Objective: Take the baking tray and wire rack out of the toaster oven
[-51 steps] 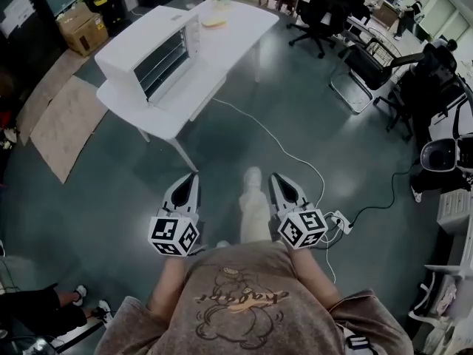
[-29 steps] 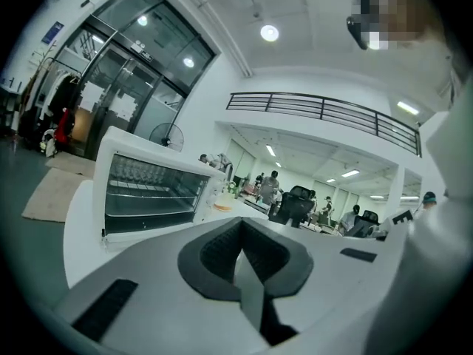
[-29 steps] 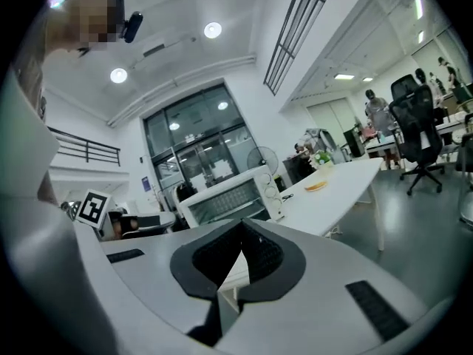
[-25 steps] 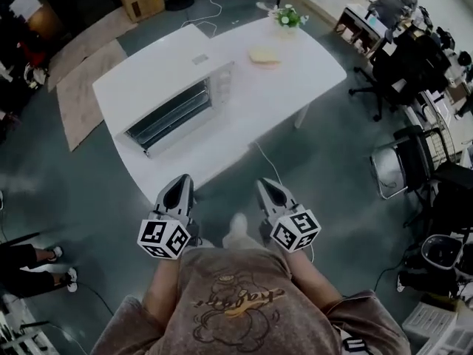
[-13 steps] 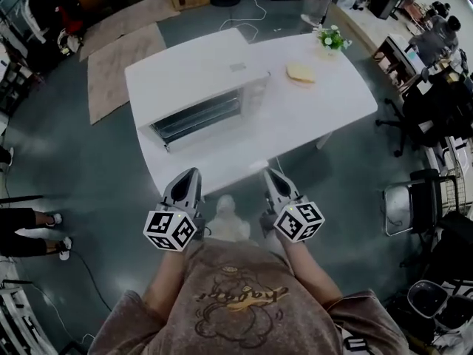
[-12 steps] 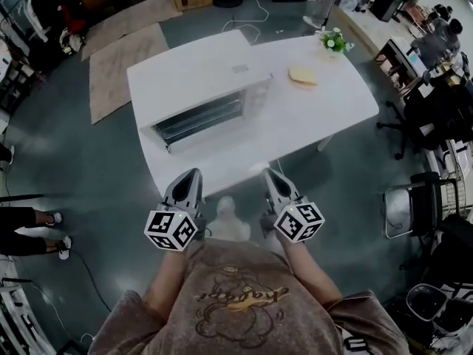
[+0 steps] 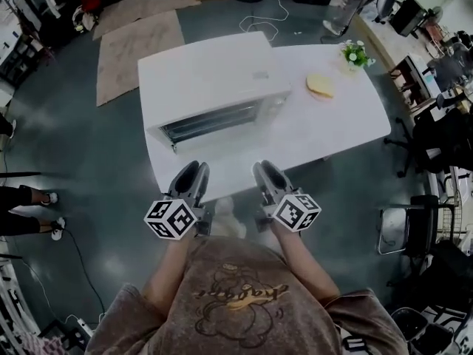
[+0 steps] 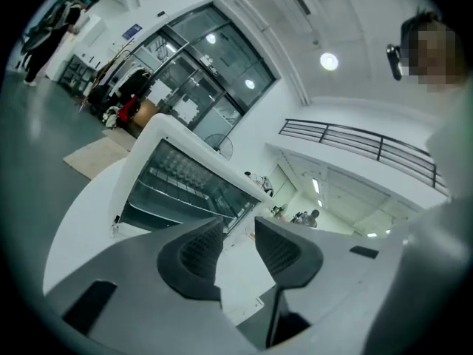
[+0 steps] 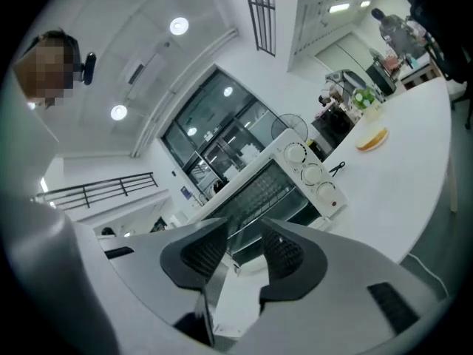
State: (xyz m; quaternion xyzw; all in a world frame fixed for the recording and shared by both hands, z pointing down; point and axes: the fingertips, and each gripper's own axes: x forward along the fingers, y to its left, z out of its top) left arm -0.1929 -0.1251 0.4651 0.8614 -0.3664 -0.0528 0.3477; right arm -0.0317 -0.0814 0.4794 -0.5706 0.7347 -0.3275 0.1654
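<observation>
Baking tray and wire rack [image 9: 260, 191] not out yet. Both should be inside the toaster oven [image 7: 213, 80], whose door is closed. Rack wires show through the door glass in both gripper views, but I can't separate the tray from them.

Nearest: left hand-held gripper [image 7: 194, 170] and right hand-held gripper [image 7: 264, 170]. They sit side by side in front of the person's chest, at the near edge of the tabletop [image 7: 310, 132].
- Both point roughly level at the oven front, well apart from it and touching nothing.
- Jaws on both have just been opening and are now spread partway. Nothing sits between the pads, only tabletop and oven seen through the gaps.
- My read is that they were parted early so either one can take the door handle on arrival.

Mid: the oven sits on the left half of the tabletop, glass door facing the near edge. Knobs [image 9: 311, 173] are at the right end of its front. A bare strip in front and open space to the right look like room for the door to drop and for tray and rack to land.

Further right: a piece of bread [image 7: 321, 86] lies clear of the oven. Beyond it, a small flower pot [image 7: 355, 52] stands at the far right corner.

Far: mats [image 7: 139, 43] on the floor behind the tabletop.

Next step is probably the door, then the rack.
</observation>
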